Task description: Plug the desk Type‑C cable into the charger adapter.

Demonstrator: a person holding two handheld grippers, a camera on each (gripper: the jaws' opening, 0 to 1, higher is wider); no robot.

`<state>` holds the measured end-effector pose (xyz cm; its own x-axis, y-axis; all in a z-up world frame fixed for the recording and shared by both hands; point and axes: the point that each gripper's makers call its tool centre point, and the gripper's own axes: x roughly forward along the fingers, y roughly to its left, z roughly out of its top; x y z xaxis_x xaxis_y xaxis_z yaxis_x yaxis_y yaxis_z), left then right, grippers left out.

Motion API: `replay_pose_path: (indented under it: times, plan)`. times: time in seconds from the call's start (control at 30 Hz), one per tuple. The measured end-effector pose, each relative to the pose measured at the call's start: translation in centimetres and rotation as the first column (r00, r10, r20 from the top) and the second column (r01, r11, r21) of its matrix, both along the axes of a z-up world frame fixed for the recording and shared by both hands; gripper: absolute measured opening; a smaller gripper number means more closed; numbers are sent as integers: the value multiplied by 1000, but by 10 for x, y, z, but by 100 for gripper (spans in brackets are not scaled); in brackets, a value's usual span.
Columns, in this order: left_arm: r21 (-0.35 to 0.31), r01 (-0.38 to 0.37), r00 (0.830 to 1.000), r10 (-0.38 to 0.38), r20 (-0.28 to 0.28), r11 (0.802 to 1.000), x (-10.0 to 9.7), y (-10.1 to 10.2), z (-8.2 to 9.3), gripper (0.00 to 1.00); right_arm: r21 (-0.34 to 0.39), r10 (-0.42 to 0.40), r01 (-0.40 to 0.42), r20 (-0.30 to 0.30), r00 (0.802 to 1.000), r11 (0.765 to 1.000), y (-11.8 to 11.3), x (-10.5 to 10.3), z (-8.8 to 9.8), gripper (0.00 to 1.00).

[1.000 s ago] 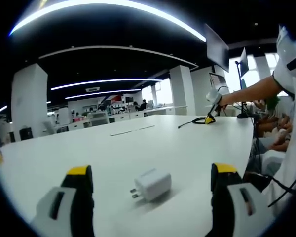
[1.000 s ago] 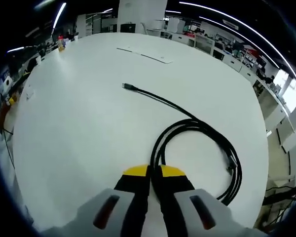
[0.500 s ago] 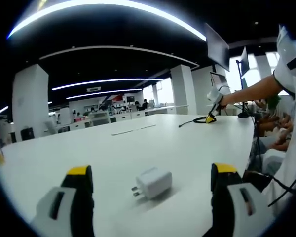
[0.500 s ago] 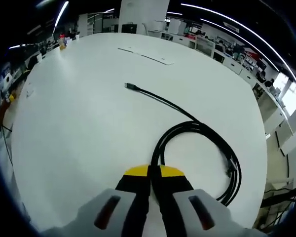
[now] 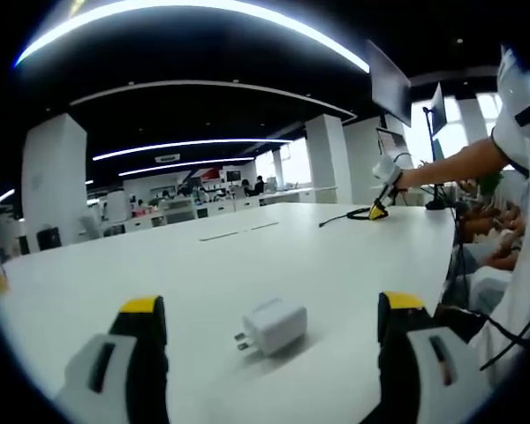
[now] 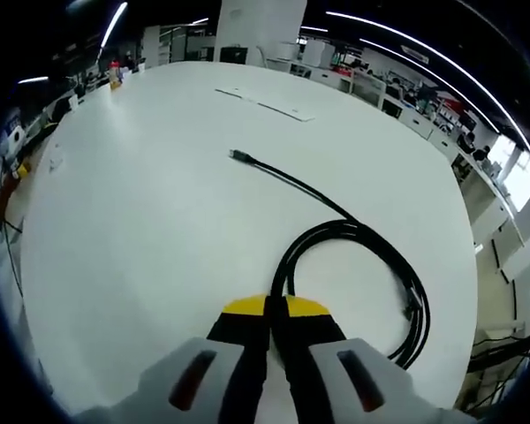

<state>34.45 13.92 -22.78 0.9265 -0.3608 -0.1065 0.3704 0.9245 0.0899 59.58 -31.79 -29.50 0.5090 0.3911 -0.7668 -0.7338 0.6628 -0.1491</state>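
step: cable pickup | right hand-held gripper (image 6: 276, 309) clenched, apparently on black Type-C cable (image 6: 353, 231) | left hand-held gripper (image 5: 269, 309) released, straddling charger adapter (image 5: 272, 326) on bench (image 5: 336, 256) | next: grasp adapter, bring plug (image 6: 239, 156) to port

White charger adapter (image 5: 274, 326) with silver prongs, on a plain white table (image 5: 247, 265); left gripper (image 5: 269, 331): yellow tips, black jaws, pale grey housings with dark slots; right gripper (image 6: 277, 309): same yellow tips over black, grey housings with reddish slots; Type-C cable (image 6: 353, 256) black throughout, coiled loop and straight run, dark plug end; white sleeve (image 5: 517, 106) on the person; ceiling dark with white light strips (image 5: 194, 9)
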Motion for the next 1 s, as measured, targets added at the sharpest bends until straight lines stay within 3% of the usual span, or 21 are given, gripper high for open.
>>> replay_pose_path:
  times: [1.0]
  plan:
    - [4,-4,1000,4,5,1000,0,2,1,100,51,30,-30,9,1000,998,13,-31,-1,3]
